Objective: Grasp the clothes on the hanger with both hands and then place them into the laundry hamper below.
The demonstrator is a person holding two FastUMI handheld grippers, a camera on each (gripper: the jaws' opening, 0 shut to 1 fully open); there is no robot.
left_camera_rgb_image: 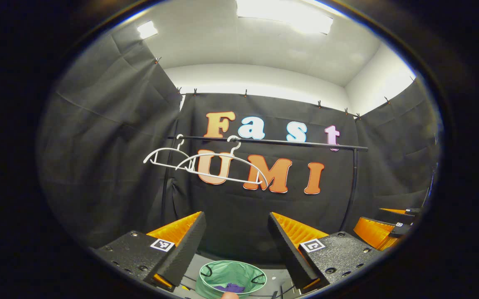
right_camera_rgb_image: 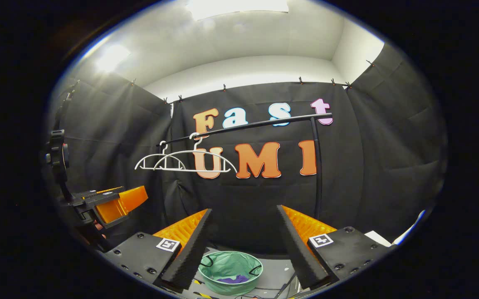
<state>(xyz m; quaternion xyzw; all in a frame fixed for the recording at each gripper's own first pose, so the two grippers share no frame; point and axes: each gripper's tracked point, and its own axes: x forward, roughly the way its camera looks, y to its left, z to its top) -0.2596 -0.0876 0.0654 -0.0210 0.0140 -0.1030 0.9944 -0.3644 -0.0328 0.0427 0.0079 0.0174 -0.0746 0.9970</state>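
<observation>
Two bare white hangers (left_camera_rgb_image: 206,166) hang from the black rail (left_camera_rgb_image: 297,143) near its left end. Below stands the green laundry hamper (left_camera_rgb_image: 231,279) with a purple garment (left_camera_rgb_image: 230,287) lying in it. My left gripper (left_camera_rgb_image: 236,216) is open, nothing between its fingers, high above the hamper. In the right gripper view, the same hangers (right_camera_rgb_image: 187,160), hamper (right_camera_rgb_image: 230,272) and purple garment (right_camera_rgb_image: 233,279) appear, and my right gripper (right_camera_rgb_image: 243,209) is open and holds nothing. The right gripper (left_camera_rgb_image: 382,226) is off to the left one's right; the left gripper (right_camera_rgb_image: 113,203) is seen to the left.
The rack's black upright post (right_camera_rgb_image: 317,166) stands on the right, a thinner post (left_camera_rgb_image: 164,187) on the left. Black cloth walls close the booth on three sides. Cables lie on the grey floor (right_camera_rgb_image: 274,274) beside the hamper. A fingertip (left_camera_rgb_image: 229,295) pokes in at the bottom edge.
</observation>
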